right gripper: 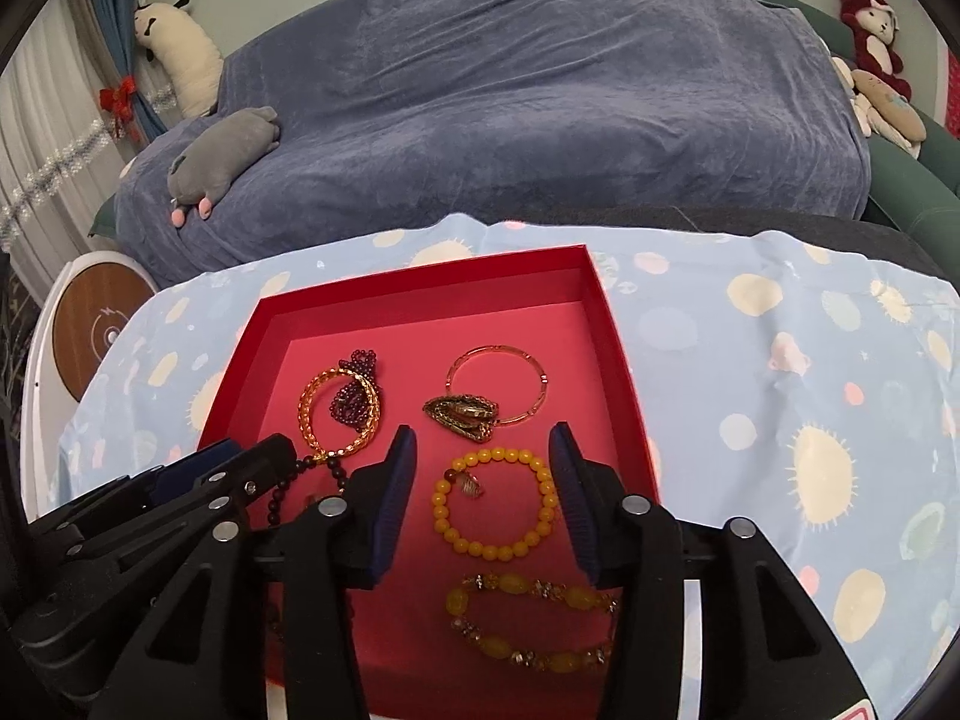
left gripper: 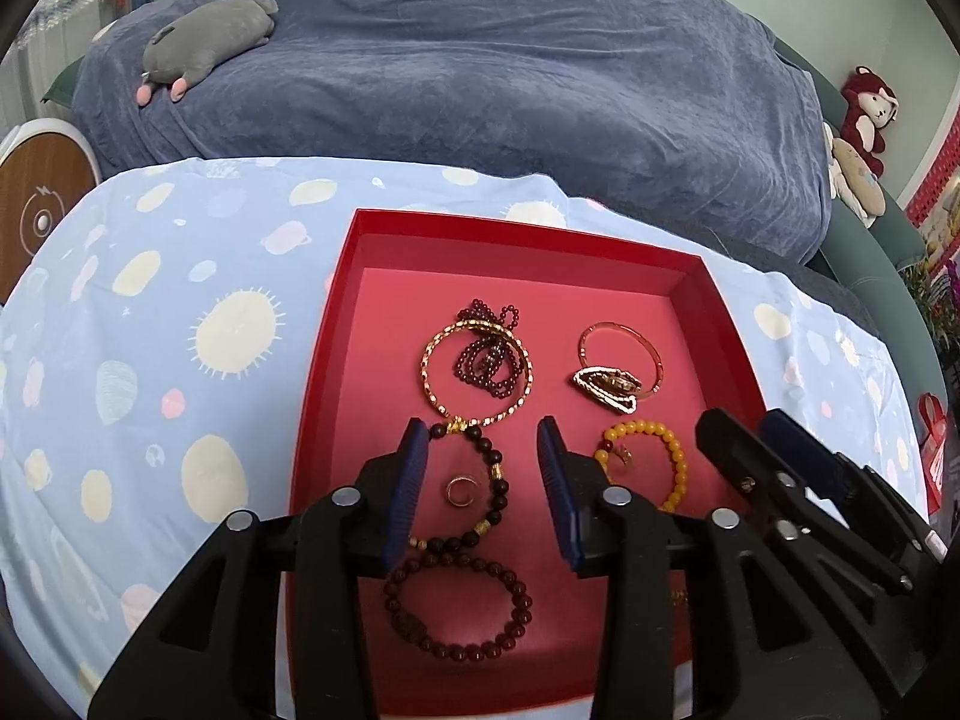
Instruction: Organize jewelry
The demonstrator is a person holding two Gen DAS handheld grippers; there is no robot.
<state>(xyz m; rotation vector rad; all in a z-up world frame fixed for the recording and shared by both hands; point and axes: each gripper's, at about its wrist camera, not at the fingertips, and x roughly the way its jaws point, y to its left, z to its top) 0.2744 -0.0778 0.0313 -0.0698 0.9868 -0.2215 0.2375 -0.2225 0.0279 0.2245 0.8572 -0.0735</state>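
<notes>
A red tray (left gripper: 516,228) (right gripper: 420,282) lies on a spotted blue sheet and holds several pieces of jewelry. My left gripper (left gripper: 483,438) is open above a dark brown bead bracelet (left gripper: 495,483) that rings a small gold ring (left gripper: 461,489); nothing is between the pads. A dark red bead bracelet (left gripper: 459,606) lies nearer. My right gripper (right gripper: 485,438) is open over a yellow bead bracelet (right gripper: 492,504) with a small charm inside. A chunky yellow bracelet (right gripper: 534,624) lies below it. Farther back are a gold bangle with garnet beads (left gripper: 477,360) and a thin bangle with a gold chain (left gripper: 606,387).
The spotted blue sheet (left gripper: 180,300) spreads on both sides of the tray. Behind it a grey-blue blanket (left gripper: 480,60) covers a sofa with a grey plush toy (left gripper: 204,42) and a red plush toy (left gripper: 867,111). A round wooden-topped device (right gripper: 102,324) stands at the left.
</notes>
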